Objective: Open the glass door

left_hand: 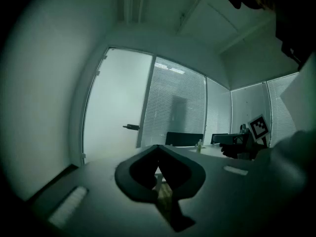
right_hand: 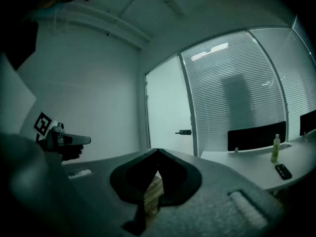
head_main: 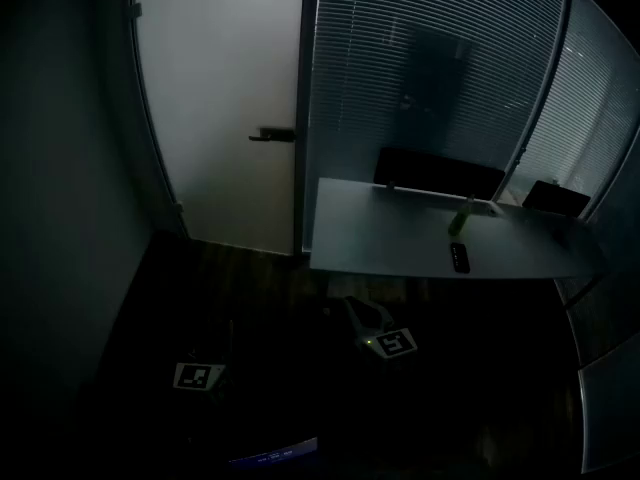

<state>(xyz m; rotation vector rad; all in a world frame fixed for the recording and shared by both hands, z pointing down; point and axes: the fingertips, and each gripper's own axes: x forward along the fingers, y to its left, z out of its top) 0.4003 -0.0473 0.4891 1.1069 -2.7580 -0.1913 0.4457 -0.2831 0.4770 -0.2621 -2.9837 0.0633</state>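
While you hold both grippers low and well short of it, the glass door stands closed ahead, its handle at its right edge beside the blinds; your left gripper has its jaws pressed together on nothing; your right gripper likewise.

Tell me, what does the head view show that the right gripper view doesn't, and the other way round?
Only the head view shows the right gripper from outside, with its marker cube. Only the right gripper view shows the ceiling and that gripper's jaws up close, shut with nothing between them. Both show the glass door and its handle, the blinds, the desk with a green bottle and a remote, and the left gripper.
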